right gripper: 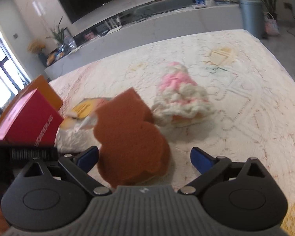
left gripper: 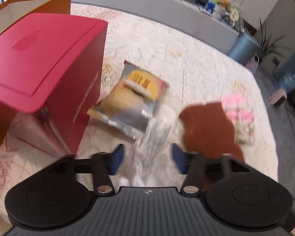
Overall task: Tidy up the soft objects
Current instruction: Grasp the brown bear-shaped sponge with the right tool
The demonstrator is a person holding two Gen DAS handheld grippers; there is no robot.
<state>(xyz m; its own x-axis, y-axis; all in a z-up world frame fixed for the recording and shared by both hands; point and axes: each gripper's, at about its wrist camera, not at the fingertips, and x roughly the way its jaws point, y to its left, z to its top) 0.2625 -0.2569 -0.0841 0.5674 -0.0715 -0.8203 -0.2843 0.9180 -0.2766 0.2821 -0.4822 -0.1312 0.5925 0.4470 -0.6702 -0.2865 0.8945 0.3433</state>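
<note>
My left gripper (left gripper: 147, 157) stands open over the quilted bed cover, with a crumpled white plastic bag (left gripper: 153, 135) lying loose between its blue pads. Just beyond the bag lies a yellow and silver snack packet (left gripper: 131, 98). A brown sponge (left gripper: 206, 129) and a pink and white knitted piece (left gripper: 240, 116) lie to the right. In the right wrist view, my right gripper (right gripper: 145, 157) is open around the brown sponge (right gripper: 127, 141), which sits near the left finger with a gap on the right. The knitted piece (right gripper: 181, 98) rests behind it.
A red lidded box (left gripper: 43, 68) stands at the left, close to the snack packet, inside or against an orange box (left gripper: 55, 2). The bed cover (right gripper: 245, 102) stretches out to the right. A grey bench, a television, a blue bin (right gripper: 251, 15) and plants lie beyond the bed.
</note>
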